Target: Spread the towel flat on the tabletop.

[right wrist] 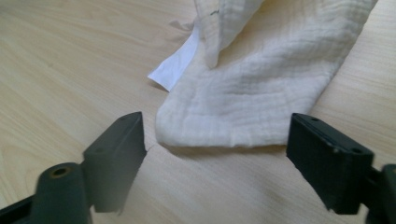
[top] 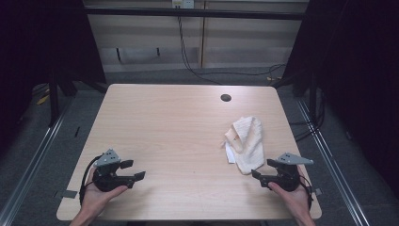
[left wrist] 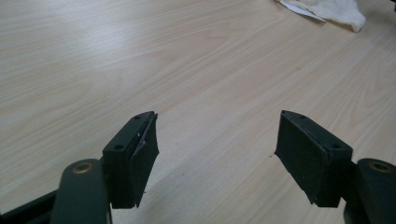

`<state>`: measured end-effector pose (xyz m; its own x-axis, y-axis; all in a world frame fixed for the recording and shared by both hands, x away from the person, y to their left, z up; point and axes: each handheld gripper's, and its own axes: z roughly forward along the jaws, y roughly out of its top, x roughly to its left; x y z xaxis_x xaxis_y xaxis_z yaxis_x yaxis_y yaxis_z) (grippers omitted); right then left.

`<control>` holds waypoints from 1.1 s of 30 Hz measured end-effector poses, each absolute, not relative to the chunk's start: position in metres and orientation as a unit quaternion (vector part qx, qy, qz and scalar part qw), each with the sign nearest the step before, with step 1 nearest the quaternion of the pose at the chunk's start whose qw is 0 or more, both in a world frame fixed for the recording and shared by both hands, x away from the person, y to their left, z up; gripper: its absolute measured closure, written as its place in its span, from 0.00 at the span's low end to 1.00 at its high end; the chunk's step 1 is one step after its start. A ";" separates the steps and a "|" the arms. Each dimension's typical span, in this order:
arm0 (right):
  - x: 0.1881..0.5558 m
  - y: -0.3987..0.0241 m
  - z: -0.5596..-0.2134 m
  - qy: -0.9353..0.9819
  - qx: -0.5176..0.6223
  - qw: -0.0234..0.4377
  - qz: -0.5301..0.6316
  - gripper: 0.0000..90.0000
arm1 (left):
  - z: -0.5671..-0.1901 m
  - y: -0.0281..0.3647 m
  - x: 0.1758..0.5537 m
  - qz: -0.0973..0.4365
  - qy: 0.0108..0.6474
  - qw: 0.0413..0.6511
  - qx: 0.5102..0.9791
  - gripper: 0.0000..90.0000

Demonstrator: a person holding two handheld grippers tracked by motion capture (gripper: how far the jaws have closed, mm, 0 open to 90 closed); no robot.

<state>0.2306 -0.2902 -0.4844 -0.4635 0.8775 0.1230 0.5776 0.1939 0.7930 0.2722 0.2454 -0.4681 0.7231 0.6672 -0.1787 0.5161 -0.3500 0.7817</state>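
A crumpled cream cloth (top: 247,143) with a white label (top: 229,154) lies on the right half of the wooden table (top: 174,117). My right gripper (top: 263,168) rests near the table's front right, just short of the cloth's near end, its jaws open. In the right gripper view the cloth's hem (right wrist: 261,84) lies a little beyond the open right gripper (right wrist: 215,128), untouched, with the label (right wrist: 175,65) at its left. My left gripper (top: 133,170) sits at the front left, open over bare wood. In the left gripper view the left gripper (left wrist: 217,135) holds nothing, with the cloth (left wrist: 336,9) far off.
A round cable hole (top: 226,98) sits near the table's far edge. Metal rails (top: 42,141) run along the floor on both sides. Cables (top: 188,61) hang beyond the far edge, in front of a pale wall.
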 end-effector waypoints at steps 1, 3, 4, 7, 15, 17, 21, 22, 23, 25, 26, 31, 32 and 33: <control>0.231 -0.290 -0.485 0.756 0.478 0.184 0.408 0.25 | -0.469 0.245 0.272 0.083 0.361 0.440 0.818 0.32; 0.230 -0.290 -0.485 0.757 0.470 0.186 0.414 0.25 | -0.470 0.244 0.273 0.082 0.357 0.436 0.822 0.32; 0.230 -0.290 -0.485 0.758 0.465 0.182 0.420 0.25 | -0.470 0.243 0.273 0.081 0.357 0.436 0.822 0.32; 0.231 -0.288 -0.484 0.761 0.458 0.172 0.426 0.28 | -0.471 0.242 0.275 0.081 0.361 0.433 0.822 0.32; 0.233 -0.287 -0.473 0.756 0.442 0.171 0.451 0.38 | -0.472 0.241 0.278 0.067 0.365 0.443 0.816 0.37; 0.234 -0.287 -0.472 0.760 0.438 0.170 0.449 0.43 | -0.471 0.242 0.277 0.070 0.366 0.444 0.815 0.37; 0.238 -0.285 -0.468 0.773 0.421 0.156 0.449 0.44 | -0.470 0.243 0.275 0.065 0.359 0.449 0.816 0.36; 0.240 -0.284 -0.467 0.774 0.420 0.149 0.451 0.44 | -0.469 0.243 0.274 0.064 0.356 0.451 0.816 0.36; 0.242 -0.283 -0.466 0.774 0.419 0.151 0.449 0.42 | -0.469 0.242 0.273 0.066 0.354 0.450 0.817 0.35; 0.246 -0.283 -0.463 0.774 0.419 0.145 0.452 0.42 | -0.468 0.241 0.271 0.069 0.350 0.447 0.820 0.33; 0.249 -0.283 -0.462 0.774 0.417 0.150 0.453 0.41 | -0.468 0.241 0.271 0.068 0.349 0.448 0.820 0.32; 0.263 -0.284 -0.451 0.767 0.405 0.153 0.472 0.40 | -0.468 0.239 0.272 0.065 0.350 0.447 0.821 0.32; 0.265 -0.283 -0.449 0.771 0.399 0.157 0.471 0.39 | -0.468 0.239 0.272 0.067 0.350 0.446 0.821 0.32; 0.268 -0.282 -0.447 0.774 0.398 0.157 0.467 0.38 | -0.469 0.240 0.272 0.067 0.350 0.446 0.821 0.32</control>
<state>0.2675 -0.2824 -0.4466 -0.6338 0.7627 0.1284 0.4695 0.2475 0.8475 0.2723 0.2397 -0.4687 0.7456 0.6351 -0.2016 0.5152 -0.3576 0.7789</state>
